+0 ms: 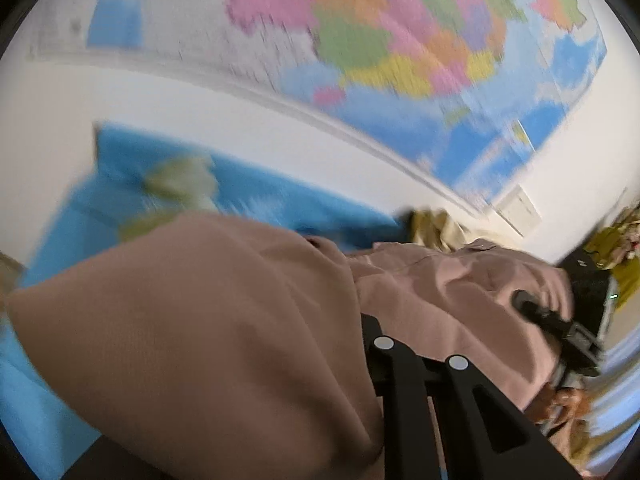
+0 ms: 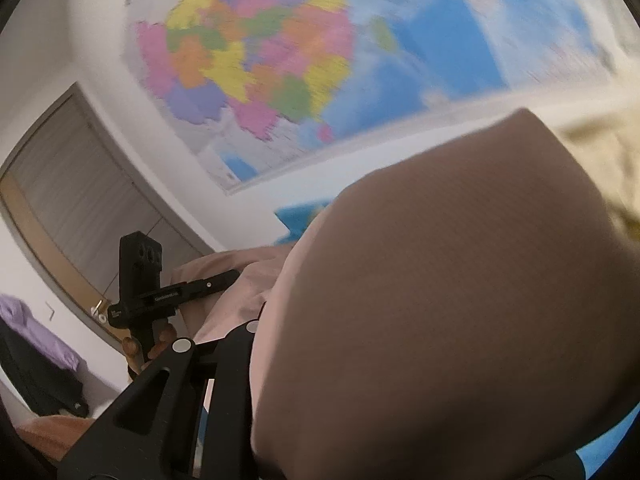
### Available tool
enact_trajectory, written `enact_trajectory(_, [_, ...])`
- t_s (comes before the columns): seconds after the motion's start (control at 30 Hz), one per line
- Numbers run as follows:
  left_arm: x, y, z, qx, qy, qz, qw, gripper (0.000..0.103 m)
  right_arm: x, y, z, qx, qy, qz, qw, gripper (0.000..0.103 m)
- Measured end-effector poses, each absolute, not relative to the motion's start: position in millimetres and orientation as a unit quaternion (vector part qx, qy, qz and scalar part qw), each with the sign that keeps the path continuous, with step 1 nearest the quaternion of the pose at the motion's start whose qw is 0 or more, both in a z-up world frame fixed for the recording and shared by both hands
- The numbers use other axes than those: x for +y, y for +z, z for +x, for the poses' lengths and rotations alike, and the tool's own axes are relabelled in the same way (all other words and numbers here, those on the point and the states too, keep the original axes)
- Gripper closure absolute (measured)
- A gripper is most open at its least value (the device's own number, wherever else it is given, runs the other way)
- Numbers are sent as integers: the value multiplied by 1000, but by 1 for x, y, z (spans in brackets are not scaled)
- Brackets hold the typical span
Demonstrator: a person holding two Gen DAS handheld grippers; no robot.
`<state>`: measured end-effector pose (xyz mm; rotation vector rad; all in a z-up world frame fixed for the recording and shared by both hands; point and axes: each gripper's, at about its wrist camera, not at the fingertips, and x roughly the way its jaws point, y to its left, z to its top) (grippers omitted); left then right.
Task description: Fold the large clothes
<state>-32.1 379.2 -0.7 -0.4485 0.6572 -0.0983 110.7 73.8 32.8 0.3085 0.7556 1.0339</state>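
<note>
A large dusty-pink garment (image 1: 208, 320) hangs in the air, held up between both grippers. My left gripper (image 1: 420, 354) is shut on its edge, and the cloth drapes over the fingers and fills the lower left of the left wrist view. My right gripper (image 2: 218, 338) is shut on another part of the same garment (image 2: 460, 300), which fills the lower right of the right wrist view. Each gripper shows in the other's view: the right one in the left wrist view (image 1: 560, 320), the left one in the right wrist view (image 2: 176, 292). Both views tilt up toward the wall.
A large coloured wall map (image 1: 400, 40) hangs on the white wall. A blue surface (image 1: 280, 204) lies below with olive clothes (image 1: 432, 228) on it. More yellow-green clothes (image 1: 616, 256) lie at the right. A door (image 2: 80, 200) and purple and dark clothes (image 2: 36, 340) show in the right wrist view.
</note>
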Motion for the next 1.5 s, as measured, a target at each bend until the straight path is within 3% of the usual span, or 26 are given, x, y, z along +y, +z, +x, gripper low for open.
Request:
enact_trajectory(0.23, [452, 61, -20, 244, 52, -180, 952, 88, 167, 79, 156, 285, 534, 131, 785, 82])
enact_trajectory(0.37, [503, 67, -22, 197, 110, -173, 959, 88, 211, 71, 165, 265, 560, 112, 777, 82])
enact_trajectory(0.47, [538, 31, -12, 207, 147, -181, 950, 87, 253, 24, 174, 306, 569, 96, 757, 81])
enact_trajectory(0.6, [587, -71, 11, 311, 191, -225, 903, 87, 291, -64, 179, 424, 548, 60, 718, 79])
enact_trajectory(0.67, [597, -103, 11, 333, 197, -239, 891, 86, 296, -94, 176, 461, 545, 52, 698, 71])
enact_trajectory(0.8, [615, -111, -2, 319, 186, -278, 887, 76, 274, -97, 179, 484, 541, 79, 683, 52])
enact_trajectory(0.83, [619, -112, -4, 320, 181, -287, 885, 75, 266, -95, 178, 487, 543, 80, 680, 41])
enact_trajectory(0.87, [623, -113, -5, 323, 180, -291, 882, 74, 259, -92, 176, 487, 541, 79, 681, 23])
enact_trajectory(0.93, [626, -115, -7, 327, 181, -293, 880, 68, 235, -85, 177, 478, 521, 77, 703, 14])
enact_trajectory(1.0, [628, -117, -8, 330, 186, -291, 879, 65, 210, -86, 179, 481, 516, 104, 701, 15])
enact_trajectory(1.03, [629, -117, -7, 330, 187, -291, 878, 64, 203, -87, 181, 481, 511, 113, 703, 24])
enact_trajectory(1.1, [629, -116, -5, 337, 197, -282, 876, 61, 203, -90, 185, 489, 508, 104, 702, 52])
enact_trajectory(1.13, [627, -115, 0, 339, 203, -276, 876, 59, 210, -91, 185, 495, 503, 87, 703, 72])
enact_trajectory(1.17, [626, -114, 0, 343, 213, -266, 875, 57, 214, -92, 185, 503, 500, 72, 702, 80])
enact_trajectory(1.2, [624, -112, 2, 350, 229, -252, 873, 51, 220, -96, 183, 508, 497, 65, 700, 81])
enact_trajectory(1.3, [620, -106, 1, 360, 253, -230, 868, 51, 234, -99, 178, 504, 487, 49, 711, 82])
enact_trajectory(1.43, [611, -93, -10, 367, 289, -202, 861, 43, 231, -99, 176, 504, 483, 34, 716, 82])
enact_trajectory(1.5, [606, -83, -22, 356, 311, -192, 860, 37, 233, -97, 175, 505, 478, 33, 718, 77])
